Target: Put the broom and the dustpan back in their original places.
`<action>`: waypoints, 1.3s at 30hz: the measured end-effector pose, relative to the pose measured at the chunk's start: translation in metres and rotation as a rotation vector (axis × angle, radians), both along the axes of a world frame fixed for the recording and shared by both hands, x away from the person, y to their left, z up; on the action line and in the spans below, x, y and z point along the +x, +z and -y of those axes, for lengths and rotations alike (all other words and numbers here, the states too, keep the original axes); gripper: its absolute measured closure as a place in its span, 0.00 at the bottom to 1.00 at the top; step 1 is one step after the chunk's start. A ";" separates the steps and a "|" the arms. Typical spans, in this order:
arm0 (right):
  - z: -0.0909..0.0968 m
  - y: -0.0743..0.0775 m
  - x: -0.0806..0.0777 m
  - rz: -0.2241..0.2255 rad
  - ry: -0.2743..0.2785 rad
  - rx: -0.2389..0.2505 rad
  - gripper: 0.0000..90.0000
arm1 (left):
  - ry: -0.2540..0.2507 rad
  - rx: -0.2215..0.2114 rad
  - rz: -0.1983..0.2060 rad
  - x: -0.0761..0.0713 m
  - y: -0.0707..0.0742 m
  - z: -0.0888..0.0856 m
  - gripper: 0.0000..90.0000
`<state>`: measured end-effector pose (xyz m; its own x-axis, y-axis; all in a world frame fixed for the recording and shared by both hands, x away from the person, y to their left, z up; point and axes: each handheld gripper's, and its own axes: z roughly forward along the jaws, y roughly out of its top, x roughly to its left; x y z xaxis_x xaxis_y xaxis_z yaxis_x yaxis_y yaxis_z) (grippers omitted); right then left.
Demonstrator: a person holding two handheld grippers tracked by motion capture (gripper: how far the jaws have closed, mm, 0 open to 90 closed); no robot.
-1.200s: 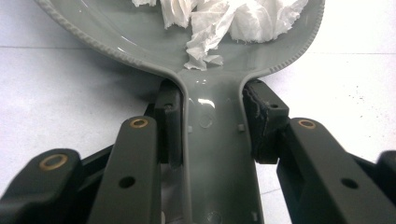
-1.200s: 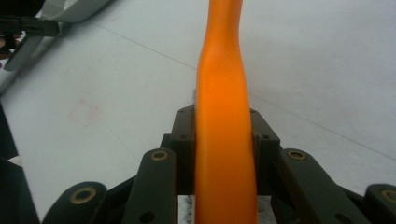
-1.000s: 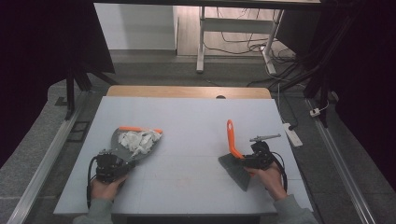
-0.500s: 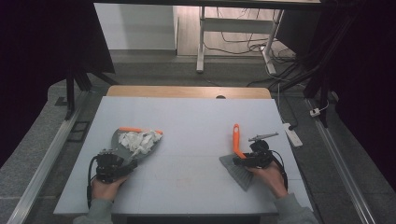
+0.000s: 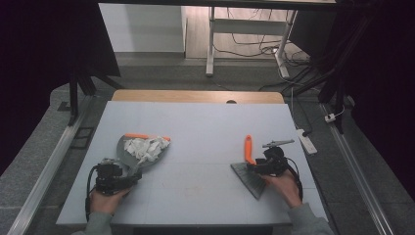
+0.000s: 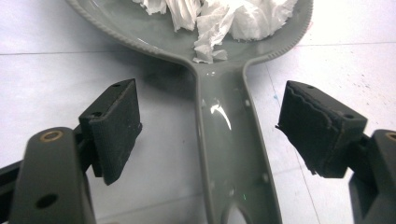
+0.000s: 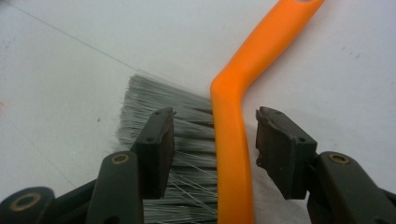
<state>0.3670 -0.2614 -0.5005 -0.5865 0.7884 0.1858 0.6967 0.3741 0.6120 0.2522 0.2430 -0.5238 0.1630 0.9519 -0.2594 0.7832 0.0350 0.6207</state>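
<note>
Two grippers on the desk (image 5: 205, 122), both with jaws just opened wide. Left gripper (image 6: 210, 135): jaws astride the grey dustpan (image 6: 224, 140) handle, pads clear of it on both sides; dustpan flat at front left of desk, crumpled white paper (image 6: 224, 18) in its pan. Right gripper (image 7: 215, 140): jaws astride the orange-handled brush (image 7: 233, 140), not pressing it; brush lying flat at front right, grey bristles under the left-hand jaw.

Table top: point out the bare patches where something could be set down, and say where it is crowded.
The table is bare across its far half and down the middle, between the dustpan holding crumpled tissue and the orange-handled brush. Crowded: the near corners, where the left gripper and right gripper sit open around those handles.
</note>
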 end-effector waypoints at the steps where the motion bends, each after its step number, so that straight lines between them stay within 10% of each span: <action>1: 0.001 0.002 -0.001 0.010 0.000 0.007 0.52 | -0.005 0.000 0.013 -0.002 0.001 -0.001 0.24; 14: 0.000 0.015 -0.019 0.114 0.124 0.034 0.53 | -0.217 0.073 0.131 -0.016 0.027 0.009 0.30; 25: -0.003 0.010 -0.042 0.178 0.233 0.045 0.53 | -0.433 0.073 0.127 -0.007 0.021 0.028 0.30; 39: 0.010 0.008 -0.057 0.212 0.238 0.050 0.54 | -0.480 0.047 0.113 -0.012 0.015 0.028 0.30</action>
